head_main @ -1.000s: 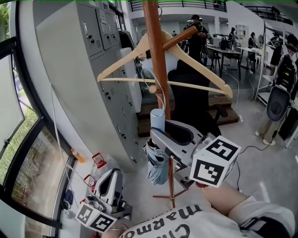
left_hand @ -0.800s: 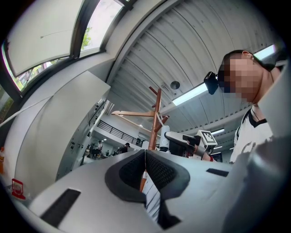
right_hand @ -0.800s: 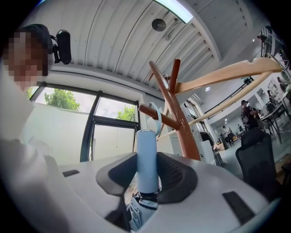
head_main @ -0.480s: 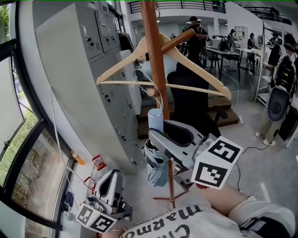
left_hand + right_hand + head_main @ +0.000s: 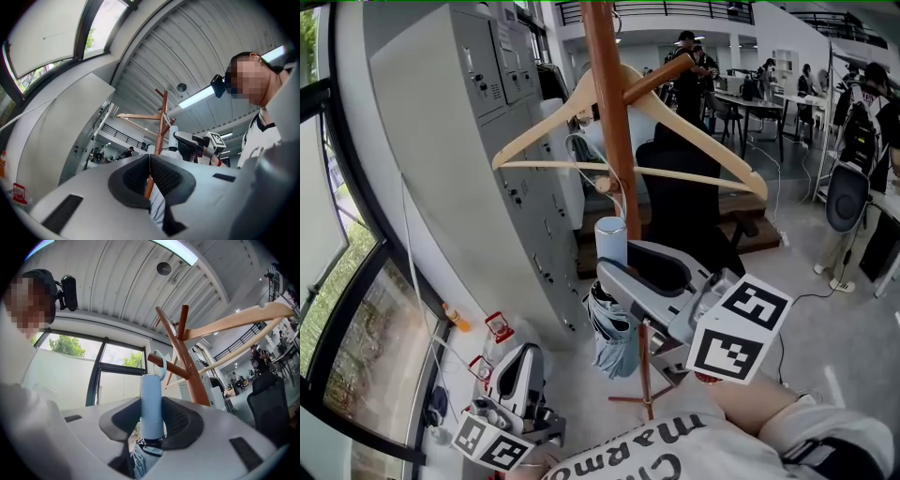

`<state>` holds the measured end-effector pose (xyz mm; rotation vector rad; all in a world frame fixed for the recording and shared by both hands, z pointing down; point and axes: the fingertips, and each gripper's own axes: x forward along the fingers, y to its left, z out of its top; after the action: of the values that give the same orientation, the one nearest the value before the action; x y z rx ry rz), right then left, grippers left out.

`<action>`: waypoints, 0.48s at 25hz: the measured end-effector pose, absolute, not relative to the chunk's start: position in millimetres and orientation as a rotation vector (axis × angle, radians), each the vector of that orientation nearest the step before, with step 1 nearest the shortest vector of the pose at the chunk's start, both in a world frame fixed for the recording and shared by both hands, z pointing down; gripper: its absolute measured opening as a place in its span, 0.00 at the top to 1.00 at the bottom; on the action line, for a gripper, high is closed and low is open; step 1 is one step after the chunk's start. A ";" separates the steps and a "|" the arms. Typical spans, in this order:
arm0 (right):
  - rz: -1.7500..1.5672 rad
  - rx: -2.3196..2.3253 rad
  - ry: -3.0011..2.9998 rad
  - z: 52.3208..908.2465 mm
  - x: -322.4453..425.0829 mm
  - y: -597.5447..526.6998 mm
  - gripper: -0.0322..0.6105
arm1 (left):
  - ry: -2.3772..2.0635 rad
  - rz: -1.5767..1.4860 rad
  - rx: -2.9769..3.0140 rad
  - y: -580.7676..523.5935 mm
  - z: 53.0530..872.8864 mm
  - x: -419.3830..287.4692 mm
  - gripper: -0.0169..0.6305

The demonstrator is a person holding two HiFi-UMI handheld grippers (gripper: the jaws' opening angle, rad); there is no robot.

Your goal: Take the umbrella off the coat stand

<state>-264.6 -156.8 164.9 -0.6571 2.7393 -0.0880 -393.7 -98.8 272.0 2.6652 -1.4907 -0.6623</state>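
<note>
Right claw (image 5: 151,426) is clamped around the umbrella (image 5: 151,397) by its handle. The strap loop's hooked on a stand (image 5: 609,112) peg just above that claw. Left claw (image 5: 149,174) is closed, nothing in it.

Watching remotely, the clearest change I see is at the far right: the person in black (image 5: 861,117) has drifted left along with the dark chair (image 5: 844,202). The coat stand (image 5: 614,122) and the umbrella (image 5: 611,241) sit slightly further left in my head view.
</note>
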 end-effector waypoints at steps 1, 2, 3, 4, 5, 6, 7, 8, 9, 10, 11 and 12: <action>-0.084 -0.654 2.737 163.6 -264.5 -155.8 0.72 | -1.491 -0.664 2.664 -98.7 272.2 -394.1 0.94; -0.080 -0.652 2.734 162.4 -264.2 -154.9 0.72 | -1.490 -0.665 2.664 -98.8 272.4 -394.5 0.94; -0.077 -0.651 2.730 161.2 -264.0 -154.2 0.72 | -1.488 -0.666 2.664 -99.0 272.4 -394.7 0.94; -0.076 -0.650 2.728 160.4 -263.7 -153.8 0.72 | -1.486 -0.667 2.666 -99.2 272.2 -394.7 0.94; -0.074 -0.649 2.727 159.8 -263.6 -153.5 0.72 | -1.485 -0.668 2.668 -99.5 271.9 -394.5 0.94; -0.072 -0.649 2.727 159.6 -263.4 -153.3 0.72 | -1.483 -0.668 2.671 -99.9 271.4 -394.1 0.94; -0.070 -0.651 2.727 159.4 -263.3 -153.3 0.72 | -1.483 -0.668 2.673 -100.5 270.9 -393.9 0.94; -0.068 -0.651 2.728 159.2 -263.5 -153.3 0.72 | -1.483 -0.667 2.676 -101.0 270.2 -394.0 0.94; -0.067 -0.651 2.729 158.9 -264.1 -153.4 0.72 | -1.485 -0.667 2.678 -101.5 269.4 -394.5 0.94; -0.067 -0.648 2.729 158.5 -264.9 -153.4 0.72 | -1.487 -0.669 2.680 -102.0 268.6 -395.4 0.94; -0.067 -0.645 2.729 158.2 -265.5 -153.1 0.72 | -1.489 -0.671 2.681 -102.3 268.0 -396.2 0.94; -0.068 -0.642 2.730 158.0 -265.8 -152.4 0.72 | -1.489 -0.673 2.680 -102.4 267.9 -396.7 0.94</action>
<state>-265.8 -152.4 158.0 -0.6421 2.7298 -0.0682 -396.7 -102.4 267.9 2.6805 -1.4892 -0.6728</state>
